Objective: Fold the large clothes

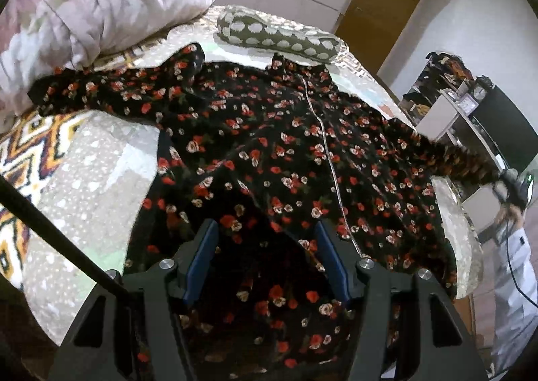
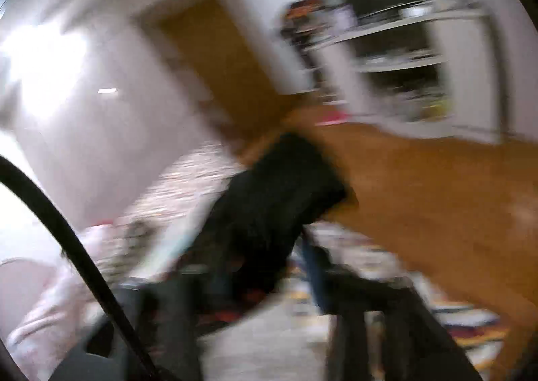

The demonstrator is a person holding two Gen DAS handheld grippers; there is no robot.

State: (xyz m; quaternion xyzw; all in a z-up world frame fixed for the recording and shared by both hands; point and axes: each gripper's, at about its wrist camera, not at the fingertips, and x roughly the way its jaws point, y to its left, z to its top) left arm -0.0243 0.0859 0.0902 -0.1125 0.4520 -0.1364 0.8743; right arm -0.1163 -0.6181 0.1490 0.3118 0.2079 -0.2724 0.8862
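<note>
Hovering over the floral dress [image 1: 285, 152] spread on the bed [image 1: 84, 186], the left gripper [image 1: 265, 236] has its blue pads [image 1: 205, 246] apart, gripping nothing. In the blurred right wrist view, dark cloth lies between the right gripper [image 2: 255, 266] fingers; I cannot tell whether they clamp it. No writing is readable.

I see the dress [image 1: 269, 145] as soft matt cloth, black with small printed flowers, and wrinkled. Beyond the dress, the quilt [image 1: 84, 8] looks puffy, with a faint sheen. My left gripper [image 1: 265, 263] has matt black plastic arms, smooth blue pads [image 1: 201, 260] and shiny metal bolts. Right of the dress, the door [image 1: 380, 4] looks like smooth wood
</note>
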